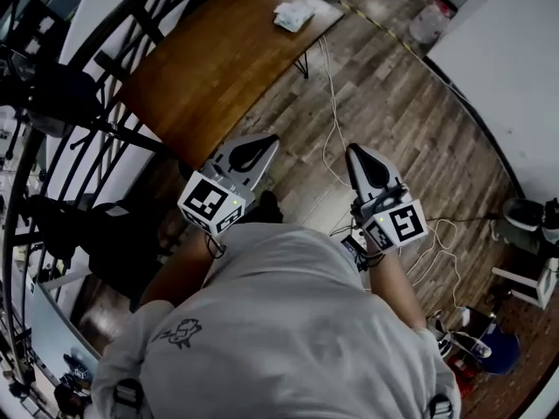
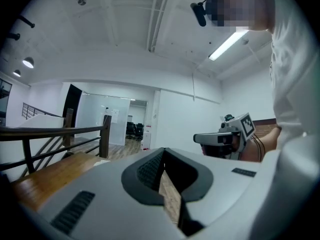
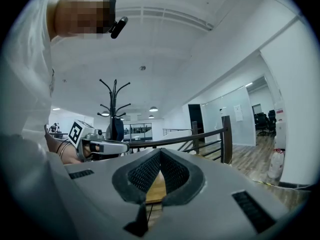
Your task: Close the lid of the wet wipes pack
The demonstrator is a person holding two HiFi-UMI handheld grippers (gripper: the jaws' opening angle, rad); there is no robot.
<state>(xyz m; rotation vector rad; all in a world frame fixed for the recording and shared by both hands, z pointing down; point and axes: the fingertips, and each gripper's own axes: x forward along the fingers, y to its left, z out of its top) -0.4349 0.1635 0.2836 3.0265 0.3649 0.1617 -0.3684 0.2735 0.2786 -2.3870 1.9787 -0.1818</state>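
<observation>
Wet wipes pack sits on the far right corner of the wooden tabletop, well ahead of both tools and out of reach from here. Too small to read the lid state or the pack's long axis; it looks skewed to the tabletop edge.

Left tool: jaws together, nothing between them. Right tool: jaws together too, empty. Both are held level in front of me, side by side and apart.

The pack lies roughly between the two tools' lines, slightly on the left tool's side. I judge the left one marginally nearer, with not much in it.

Next step, as I see it: walk up to that corner, then check the lid up close before picking a tool.

In the way:
- Open wood floor between me and the tabletop.
- A light cable running across it, just ahead of the right tool. Trip risk.
- The tabletop's thin leg under the pack's corner.
- A dark railing off to the left of the left tool, clear of the path.
</observation>
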